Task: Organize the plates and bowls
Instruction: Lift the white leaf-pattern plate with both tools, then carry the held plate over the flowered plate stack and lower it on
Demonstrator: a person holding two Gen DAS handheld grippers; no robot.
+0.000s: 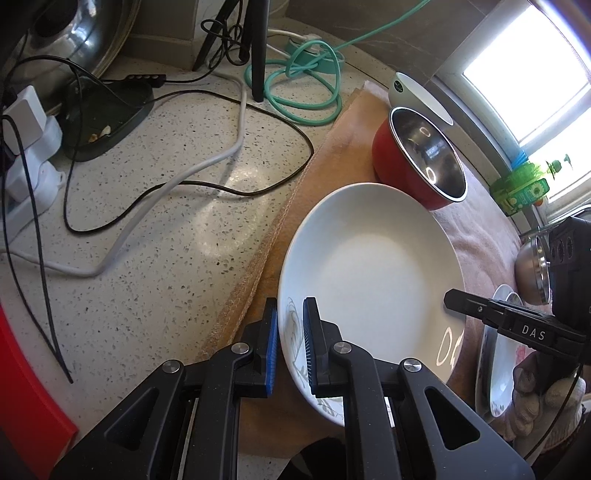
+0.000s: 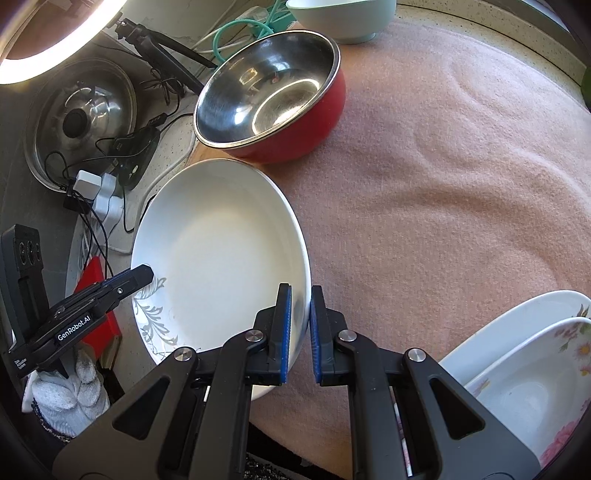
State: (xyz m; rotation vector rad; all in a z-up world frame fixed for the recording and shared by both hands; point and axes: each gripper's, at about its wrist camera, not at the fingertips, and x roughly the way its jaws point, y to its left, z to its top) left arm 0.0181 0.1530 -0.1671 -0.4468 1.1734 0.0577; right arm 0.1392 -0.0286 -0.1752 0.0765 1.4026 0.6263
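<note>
**Both grippers clamped on white plate, kitchen counter**

Landmark: the white plate (image 1: 369, 273), leaf print on one edge, sitting on the pink towel (image 2: 443, 177) at its left edge.

Speckled stone countertop (image 1: 166, 229) runs left of the plate, cluttered with black and white cables. Bright window (image 1: 528, 74) far behind the plate on the right. Pink towel spreads right of the plate and covers most of that side of the counter; a tan mat (image 1: 332, 147) lies under the towel's left edge. Large steel pot lid (image 2: 81, 118) leans well left and behind the plate, ring light above it. Red bowl with steel inside (image 2: 273, 88) sits just behind the plate, rim very near the plate's rim; cannot tell if they touch. Pale green bowl (image 2: 343, 18) behind the red bowl. Floral dishes (image 2: 524, 369), nested, are right of the plate, apart from it. Green coiled cable (image 1: 303, 85) well behind the plate. Steel bowl (image 1: 530, 271) to the far right. White power adapters (image 1: 29, 147) far left.

Left gripper (image 1: 290, 345) pinches the plate's left rim, blue pads pressed on both sides. Right gripper (image 2: 300, 330) pinches the plate's right rim the same way. Gloved hands hold both grippers.
</note>
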